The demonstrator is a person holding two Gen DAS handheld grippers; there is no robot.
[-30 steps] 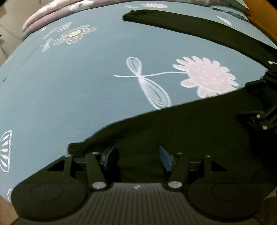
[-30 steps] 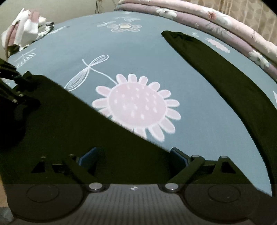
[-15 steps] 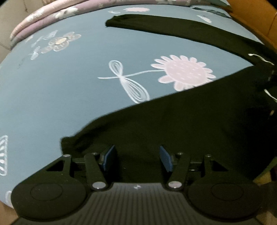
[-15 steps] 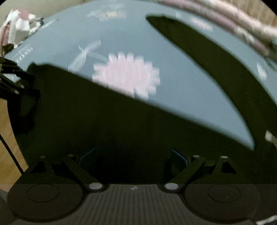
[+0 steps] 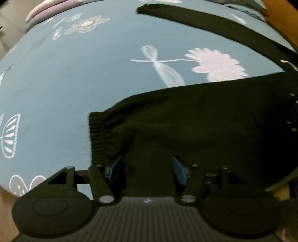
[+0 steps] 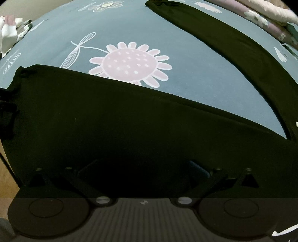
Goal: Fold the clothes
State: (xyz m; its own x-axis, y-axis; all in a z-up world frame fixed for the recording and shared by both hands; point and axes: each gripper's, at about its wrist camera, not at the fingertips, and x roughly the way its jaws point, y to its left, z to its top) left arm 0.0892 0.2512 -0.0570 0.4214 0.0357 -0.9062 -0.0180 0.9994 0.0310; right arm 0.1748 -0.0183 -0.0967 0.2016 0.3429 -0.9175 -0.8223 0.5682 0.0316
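right wrist: quilt point(image 6: 260, 13) beyond trousers point(image 6: 130, 121).

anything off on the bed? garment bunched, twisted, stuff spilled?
Nothing stands out. The black trousers lie flat on the flowered sheet, legs splayed apart, far leg straight, near cuff just gathered by its elastic. Nothing is spilled or torn.

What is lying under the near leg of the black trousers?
The black trousers lie on the blue flowered bedsheet. A pink flower shows beside the leg; its lower petals are covered.
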